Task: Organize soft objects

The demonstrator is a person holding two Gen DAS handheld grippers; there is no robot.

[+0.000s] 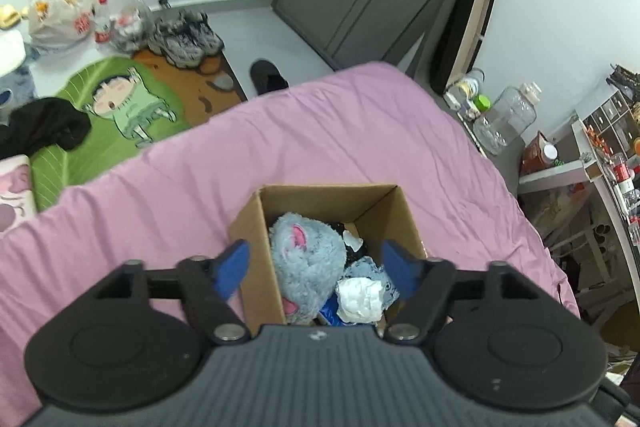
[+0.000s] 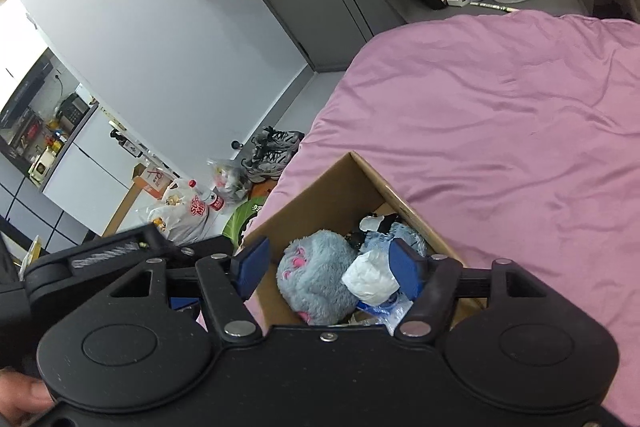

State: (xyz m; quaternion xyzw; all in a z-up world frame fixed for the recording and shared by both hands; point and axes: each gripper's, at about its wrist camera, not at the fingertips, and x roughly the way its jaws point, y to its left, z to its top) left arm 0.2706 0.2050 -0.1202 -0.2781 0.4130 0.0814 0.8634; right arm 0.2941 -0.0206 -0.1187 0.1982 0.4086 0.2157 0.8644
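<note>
Both sets of tongs, left gripper and right gripper, hang spread wide and empty over the cardboard box at lower centre, on the pink bedspread. Inside I see the grey plush and crumpled white tissue. For a clean pick, I would descend vertically, clear the box walls, and close on the plush's bulk.

Bed under a wrinkled pink sheet, open cardboard box apparently resting directly on it

Grey sneakers beside a green cartoon rug, clear water jug by the wall
</note>
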